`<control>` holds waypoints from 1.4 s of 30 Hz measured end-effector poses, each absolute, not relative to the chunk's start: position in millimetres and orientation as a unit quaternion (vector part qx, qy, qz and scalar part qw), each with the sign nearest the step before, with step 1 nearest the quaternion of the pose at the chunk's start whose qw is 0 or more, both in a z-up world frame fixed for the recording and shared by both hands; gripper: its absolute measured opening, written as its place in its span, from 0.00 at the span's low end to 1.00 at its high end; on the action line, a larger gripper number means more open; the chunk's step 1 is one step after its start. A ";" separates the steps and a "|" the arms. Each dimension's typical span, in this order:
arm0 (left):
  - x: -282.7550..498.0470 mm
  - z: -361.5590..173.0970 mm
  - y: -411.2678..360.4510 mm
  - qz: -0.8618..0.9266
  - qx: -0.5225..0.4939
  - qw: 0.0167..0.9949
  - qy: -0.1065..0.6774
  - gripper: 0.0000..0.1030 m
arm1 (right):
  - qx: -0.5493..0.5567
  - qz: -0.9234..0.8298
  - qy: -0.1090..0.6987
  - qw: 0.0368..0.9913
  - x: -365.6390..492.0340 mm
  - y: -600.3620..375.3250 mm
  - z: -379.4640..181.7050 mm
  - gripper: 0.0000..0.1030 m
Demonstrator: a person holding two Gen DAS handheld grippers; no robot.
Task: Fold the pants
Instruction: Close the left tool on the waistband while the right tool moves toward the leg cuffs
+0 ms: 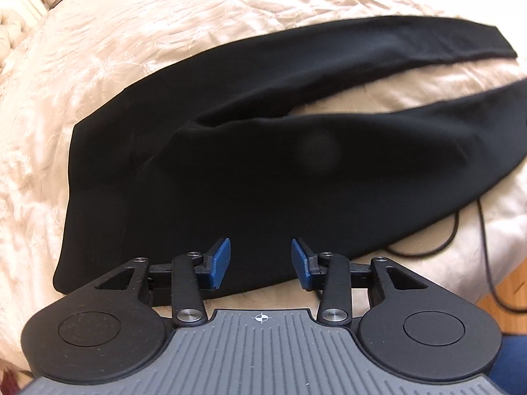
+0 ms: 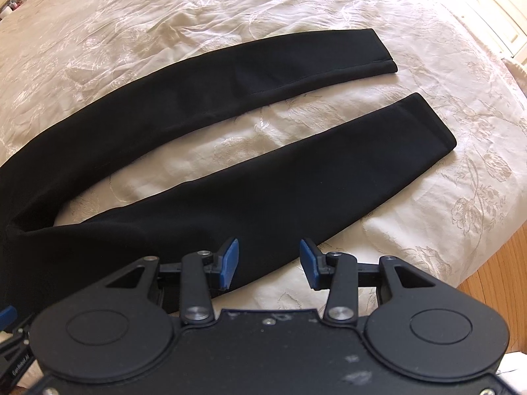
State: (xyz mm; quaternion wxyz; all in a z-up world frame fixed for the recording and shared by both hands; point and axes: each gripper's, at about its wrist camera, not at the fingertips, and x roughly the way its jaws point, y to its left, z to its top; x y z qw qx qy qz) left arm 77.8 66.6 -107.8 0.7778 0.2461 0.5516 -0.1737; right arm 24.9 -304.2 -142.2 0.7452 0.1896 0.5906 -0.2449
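Black pants [image 1: 230, 151] lie flat on a cream bedspread [image 1: 115, 49], waist to the left, two legs spread apart toward the right. My left gripper [image 1: 261, 263] is open and empty, just above the near edge of the seat part. In the right wrist view the pants' near leg [image 2: 313, 177] and far leg [image 2: 247, 75] run up to the right, with bedspread [image 2: 197, 6] between them. My right gripper [image 2: 268, 263] is open and empty over the near edge of the near leg. The left gripper's edge shows at the right view's lower left [image 2: 10, 332].
A thin black cable [image 1: 454, 230] loops on the bedspread by the near leg and runs off the bed's edge. Wooden floor [image 2: 494, 270] shows beyond the bed's near right edge. White furniture [image 2: 500, 6] stands at the far right.
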 end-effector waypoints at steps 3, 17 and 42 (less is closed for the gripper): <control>64.6 -115.0 66.2 -0.213 0.284 0.772 0.527 0.38 | 0.200 -0.253 0.596 0.736 25.8 -306.5 -147.0 0.42; 61.2 -142.1 32.3 -0.282 0.345 0.747 0.494 0.19 | 0.250 -0.329 0.572 0.709 0.8 -339.8 -154.7 0.43; 98.5 -102.4 2.3 -0.163 0.277 0.800 0.507 0.10 | 0.420 -0.398 0.489 0.653 -42.0 -504.0 -217.5 0.37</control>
